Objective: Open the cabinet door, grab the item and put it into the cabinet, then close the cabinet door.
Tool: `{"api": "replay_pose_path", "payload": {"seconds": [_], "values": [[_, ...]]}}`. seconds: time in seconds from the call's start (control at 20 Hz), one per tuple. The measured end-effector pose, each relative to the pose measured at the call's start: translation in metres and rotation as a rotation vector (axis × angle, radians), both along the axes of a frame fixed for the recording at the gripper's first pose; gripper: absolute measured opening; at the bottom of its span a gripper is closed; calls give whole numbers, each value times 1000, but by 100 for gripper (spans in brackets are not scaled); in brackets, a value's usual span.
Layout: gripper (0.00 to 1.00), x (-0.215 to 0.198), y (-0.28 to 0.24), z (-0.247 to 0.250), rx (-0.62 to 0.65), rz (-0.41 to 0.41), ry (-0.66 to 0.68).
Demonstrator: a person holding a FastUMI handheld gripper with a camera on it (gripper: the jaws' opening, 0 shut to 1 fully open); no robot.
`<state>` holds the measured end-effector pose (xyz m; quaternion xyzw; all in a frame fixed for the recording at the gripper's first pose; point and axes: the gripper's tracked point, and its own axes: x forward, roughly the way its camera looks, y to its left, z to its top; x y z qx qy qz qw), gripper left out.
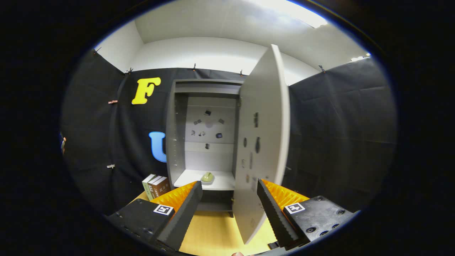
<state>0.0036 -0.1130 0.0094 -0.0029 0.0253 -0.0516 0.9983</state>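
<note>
Gripper [229, 193] fingers spread wide, nothing held, above wooden table [213, 234]. Cabinet door [263, 142] swung open, edge just ahead between fingers. Green item [207, 177] lies on cabinet [177, 135] shelf beyond fingers. Books [156, 186] left of cabinet.

A cabinet [206, 142] and a few books [156, 186] were carried by the wooden desk [213, 234]; a green item [207, 177] was held on the cabinet's shelf [224, 183].

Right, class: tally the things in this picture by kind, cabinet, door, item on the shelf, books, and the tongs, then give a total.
Cabinet: 1
Open door: 1
Green item on shelf: 1
Books beside cabinet: 3
Tongs, open: 1
Total: 7
</note>
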Motion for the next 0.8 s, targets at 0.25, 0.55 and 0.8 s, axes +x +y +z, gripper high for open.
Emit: {"api": "replay_pose_path", "payload": {"seconds": [0.25,0.55,0.8], "values": [[98,-16,-98,-23,12,-199,36],[99,22,-165,-53,21,-268,90],[98,55,-162,-67,76,-230,98]]}}
